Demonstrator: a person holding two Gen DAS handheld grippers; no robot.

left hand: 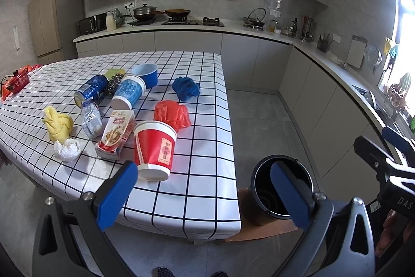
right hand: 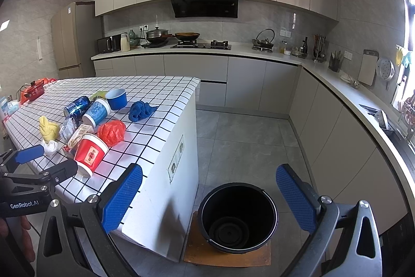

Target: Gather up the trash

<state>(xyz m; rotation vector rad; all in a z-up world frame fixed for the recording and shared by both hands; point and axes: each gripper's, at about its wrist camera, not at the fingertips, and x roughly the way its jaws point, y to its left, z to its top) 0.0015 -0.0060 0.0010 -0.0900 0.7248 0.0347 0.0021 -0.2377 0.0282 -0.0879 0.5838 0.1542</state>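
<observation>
The trash lies bunched on the near half of the checked worktop. Nearest the front edge, a red paper cup lies on its side, its base toward the camera. Just beside it on the left is a milk carton, also tipped over, then a crumpled white wad and a knotted yellow cloth. Behind the cup sits a red plastic bag. Further back come a silver foil pouch, a blue can on its side, a blue-patterned cup lying over, an upright blue bowl and a blue cloth off to the right.

On the floor beside the worktop's end stands a black bucket on a brown mat; something round seems to sit in its bottom, though the dark interior makes it hard to tell.

The left gripper hangs above the worktop's corner, fingers wide apart, holding nothing. The right gripper hovers over the bucket, likewise spread and empty.
</observation>
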